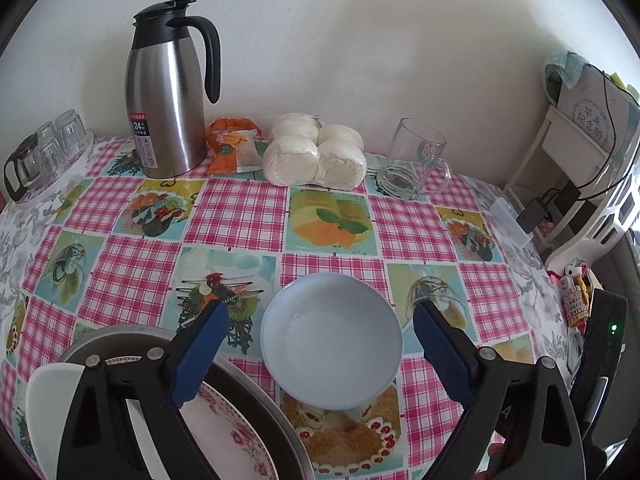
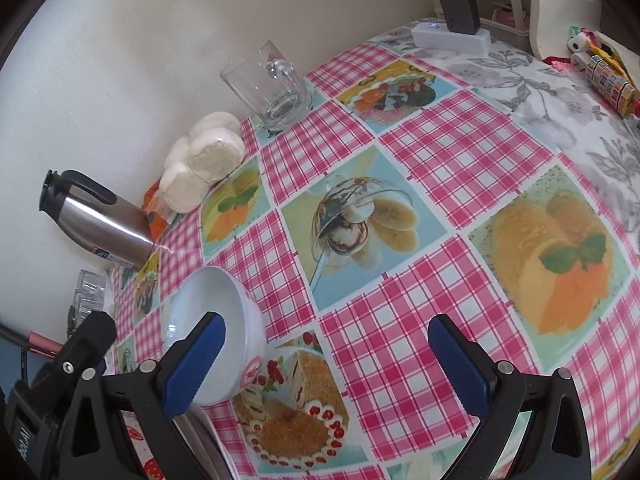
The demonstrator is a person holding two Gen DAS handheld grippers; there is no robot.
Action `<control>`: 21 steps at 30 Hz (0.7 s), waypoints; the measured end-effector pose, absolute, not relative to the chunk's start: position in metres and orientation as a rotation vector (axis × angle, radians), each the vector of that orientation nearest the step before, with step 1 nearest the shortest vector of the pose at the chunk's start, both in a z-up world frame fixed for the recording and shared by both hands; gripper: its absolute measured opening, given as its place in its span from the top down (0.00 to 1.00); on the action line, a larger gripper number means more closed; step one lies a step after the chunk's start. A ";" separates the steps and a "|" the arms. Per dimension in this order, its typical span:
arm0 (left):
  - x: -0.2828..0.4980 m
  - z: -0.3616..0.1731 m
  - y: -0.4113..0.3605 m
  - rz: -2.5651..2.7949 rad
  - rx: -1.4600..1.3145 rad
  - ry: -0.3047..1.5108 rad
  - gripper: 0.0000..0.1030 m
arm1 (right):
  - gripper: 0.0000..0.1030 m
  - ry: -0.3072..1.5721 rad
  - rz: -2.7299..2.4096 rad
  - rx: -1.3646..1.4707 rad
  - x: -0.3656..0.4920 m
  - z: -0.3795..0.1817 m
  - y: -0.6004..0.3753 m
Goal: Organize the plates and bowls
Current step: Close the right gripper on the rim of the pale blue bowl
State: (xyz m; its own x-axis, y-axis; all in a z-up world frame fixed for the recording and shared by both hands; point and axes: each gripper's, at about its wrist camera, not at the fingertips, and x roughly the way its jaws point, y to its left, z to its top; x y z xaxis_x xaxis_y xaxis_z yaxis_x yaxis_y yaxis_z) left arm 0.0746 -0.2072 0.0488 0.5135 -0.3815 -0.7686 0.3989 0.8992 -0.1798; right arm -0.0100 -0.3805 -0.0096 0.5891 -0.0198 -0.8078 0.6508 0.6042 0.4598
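A pale blue bowl (image 1: 331,340) stands upright on the checked tablecloth, between the fingers of my open left gripper (image 1: 320,344), which hovers over it without touching. The same bowl (image 2: 224,320) shows at the lower left of the right wrist view, with a red mark on its outer wall. My right gripper (image 2: 328,356) is open and empty over the cloth, to the right of the bowl. A floral plate (image 1: 236,436) lies inside a dark round metal tray (image 1: 280,420) at the lower left, beside a white dish (image 1: 44,408).
At the back by the wall stand a steel thermos jug (image 1: 168,108), an orange snack packet (image 1: 232,148), bagged white buns (image 1: 316,156) and a glass mug (image 1: 416,160). Small glasses (image 1: 52,144) sit far left. A white power strip (image 2: 452,36) lies at the right edge.
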 end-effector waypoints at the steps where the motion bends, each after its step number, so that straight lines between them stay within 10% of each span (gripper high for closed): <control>1: 0.076 0.047 -0.207 -0.469 0.017 0.923 0.12 | 0.01 0.866 -0.442 0.840 -0.007 -0.012 -0.379; 11: 0.083 0.042 -0.205 -0.480 0.010 0.937 0.17 | 0.06 0.909 -0.382 0.784 0.016 -0.023 -0.356; 21: 0.083 0.042 -0.203 -0.482 0.015 0.937 0.18 | 0.36 0.952 -0.336 0.781 0.026 -0.036 -0.340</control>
State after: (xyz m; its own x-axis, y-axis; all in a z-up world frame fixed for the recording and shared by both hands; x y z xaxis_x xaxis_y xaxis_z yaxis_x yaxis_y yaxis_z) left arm 0.0834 -0.2033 0.0418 0.4941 -0.3917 -0.7762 0.4042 0.8939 -0.1938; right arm 0.0259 -0.3404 -0.0357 0.5559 0.0720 -0.8281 0.5760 0.6849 0.4462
